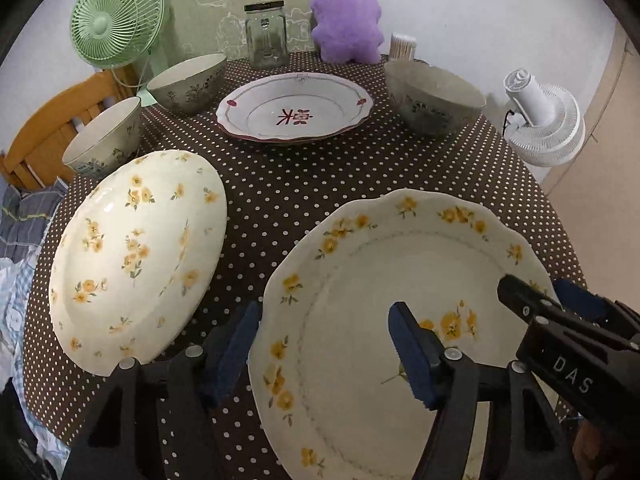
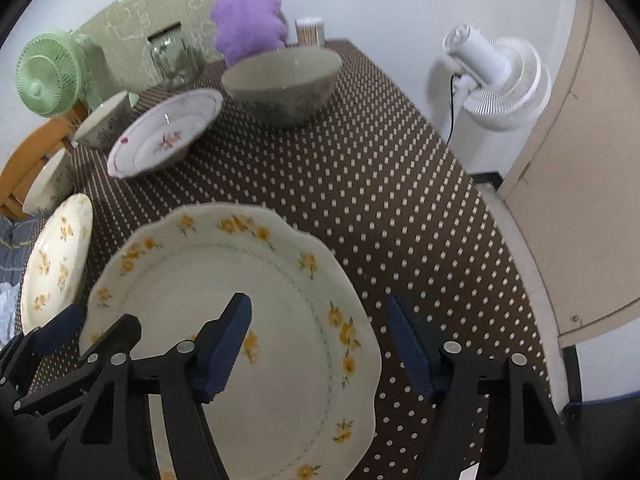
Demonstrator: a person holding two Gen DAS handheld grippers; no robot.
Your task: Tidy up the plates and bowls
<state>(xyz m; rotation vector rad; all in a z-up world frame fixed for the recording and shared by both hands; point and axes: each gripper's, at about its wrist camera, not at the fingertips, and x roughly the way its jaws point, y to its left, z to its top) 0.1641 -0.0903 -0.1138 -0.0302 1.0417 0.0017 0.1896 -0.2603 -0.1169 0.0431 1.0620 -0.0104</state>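
A scalloped cream plate with yellow flowers [image 1: 380,272] [image 2: 240,280] lies on the dotted brown tablecloth nearest to me. My left gripper [image 1: 324,350] is open and straddles its left rim, one pad outside the plate and the other above its well. My right gripper [image 2: 318,346] is open astride the right rim in the same way; it also shows at the right of the left wrist view as the right gripper [image 1: 540,292]. A second yellow-flowered plate [image 1: 136,256] sits to the left. Farther back are a pink-rimmed plate [image 1: 296,108] and three grey bowls [image 1: 188,80] [image 1: 104,136] [image 1: 432,96].
Along the table's back edge stand a green fan [image 1: 116,20], a glass jar [image 1: 266,36], a purple plush toy [image 1: 346,24] and a toothpick holder [image 1: 402,46]. A white fan [image 1: 544,120] stands off the table at right. A wooden chair [image 1: 52,132] and cloth are at left.
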